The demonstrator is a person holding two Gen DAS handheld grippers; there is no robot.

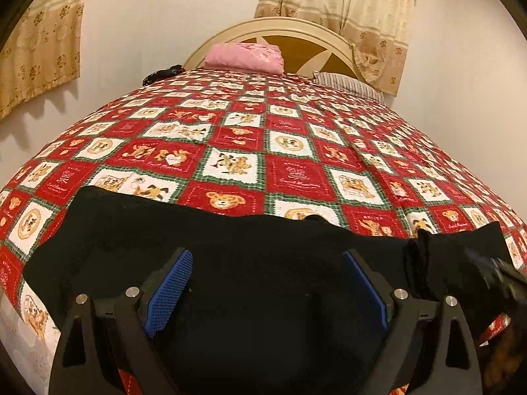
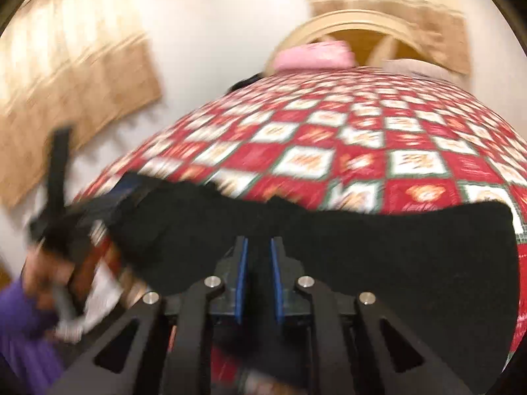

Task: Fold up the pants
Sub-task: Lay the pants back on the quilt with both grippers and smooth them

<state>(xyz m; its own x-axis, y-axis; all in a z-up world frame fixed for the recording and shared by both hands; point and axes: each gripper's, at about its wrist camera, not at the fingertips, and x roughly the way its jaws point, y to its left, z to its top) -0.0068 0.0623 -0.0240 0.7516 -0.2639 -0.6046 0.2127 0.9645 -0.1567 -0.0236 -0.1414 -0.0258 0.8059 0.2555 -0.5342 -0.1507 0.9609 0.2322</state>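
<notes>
Left wrist view: left gripper [image 1: 266, 283] spread wide above pants [image 1: 230, 247], holding nothing, likely free to take an edge.
Right wrist view: right gripper [image 2: 258, 276] narrow; blur hides whether cloth is pinched.
Pants: lower frame, flat across bedspread [image 1: 290, 151], ready for folding.

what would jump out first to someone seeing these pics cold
The red bear-print quilt fills most of both views. Black pants lie across its near edge, with the left hand-held gripper wide open over them. Far back, a pink folded cloth sits by the cream headboard.
</notes>
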